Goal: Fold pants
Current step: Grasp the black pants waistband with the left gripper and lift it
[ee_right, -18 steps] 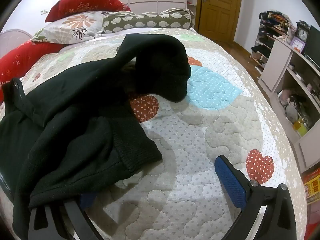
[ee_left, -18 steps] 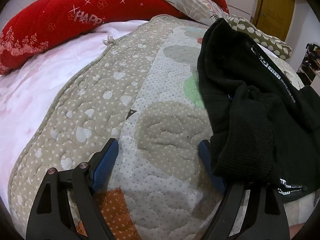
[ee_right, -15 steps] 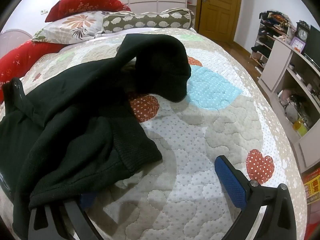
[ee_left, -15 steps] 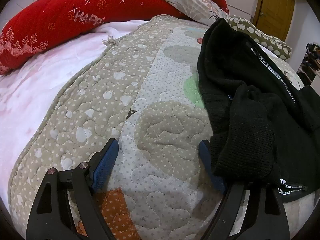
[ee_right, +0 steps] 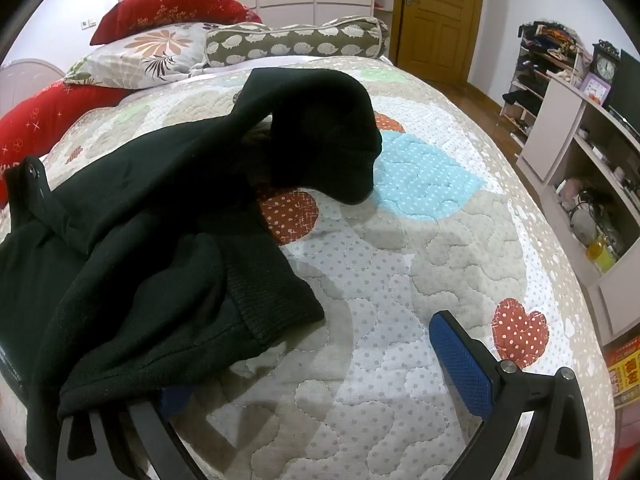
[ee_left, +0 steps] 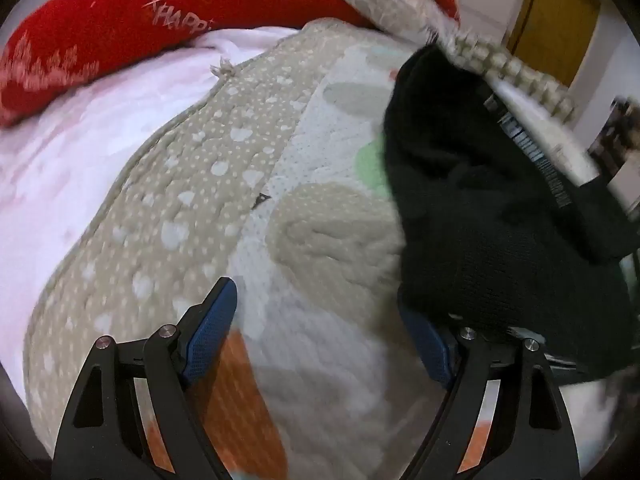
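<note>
Black knit pants [ee_right: 168,216] lie crumpled on the quilted bed; they also show at the right of the left wrist view [ee_left: 496,208]. My left gripper [ee_left: 324,332] is open, with the pants draped over its right finger [ee_left: 432,344]. My right gripper [ee_right: 320,368] is open, its left finger mostly hidden under a ribbed pant cuff [ee_right: 272,304], its right finger [ee_right: 460,364] over bare quilt.
The patchwork quilt [ee_right: 400,280] covers the bed. Red pillows [ee_left: 120,32], a floral pillow [ee_right: 148,56] and a patterned bolster [ee_right: 296,40] lie at the head. Shelves [ee_right: 580,168] and a wooden door [ee_right: 436,16] stand to the right.
The left wrist view has blurred and shifted slightly, with the pants now lying further over my left gripper's right finger. The right gripper has not moved.
</note>
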`<act>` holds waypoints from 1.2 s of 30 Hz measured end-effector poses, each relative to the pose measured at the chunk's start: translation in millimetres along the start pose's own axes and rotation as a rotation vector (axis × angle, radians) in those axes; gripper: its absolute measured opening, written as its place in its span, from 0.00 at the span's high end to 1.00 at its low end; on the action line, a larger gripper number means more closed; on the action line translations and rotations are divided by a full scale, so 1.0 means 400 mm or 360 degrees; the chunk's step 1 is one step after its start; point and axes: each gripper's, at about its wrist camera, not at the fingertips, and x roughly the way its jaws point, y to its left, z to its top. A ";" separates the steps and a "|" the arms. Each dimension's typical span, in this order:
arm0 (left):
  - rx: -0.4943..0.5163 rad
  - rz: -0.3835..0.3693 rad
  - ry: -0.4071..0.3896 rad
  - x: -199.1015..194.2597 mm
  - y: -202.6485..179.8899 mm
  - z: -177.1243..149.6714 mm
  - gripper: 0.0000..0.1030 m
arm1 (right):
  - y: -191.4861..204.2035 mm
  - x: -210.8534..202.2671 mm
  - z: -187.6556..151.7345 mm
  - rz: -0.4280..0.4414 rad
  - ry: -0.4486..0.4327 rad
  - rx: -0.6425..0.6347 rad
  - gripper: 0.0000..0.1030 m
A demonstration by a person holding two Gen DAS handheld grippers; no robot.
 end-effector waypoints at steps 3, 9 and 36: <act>-0.0021 -0.0004 -0.0053 -0.062 -0.018 -0.015 0.19 | -0.001 -0.001 0.000 0.0005 0.0000 0.0003 0.00; -0.0011 -0.0031 -0.0199 -0.171 -0.052 0.010 0.19 | -0.025 -0.059 -0.012 0.0118 0.0109 -0.0062 0.00; 0.0141 -0.0206 0.0008 0.210 -0.417 0.300 0.20 | 0.045 0.047 0.393 0.0864 -0.0177 0.0177 0.85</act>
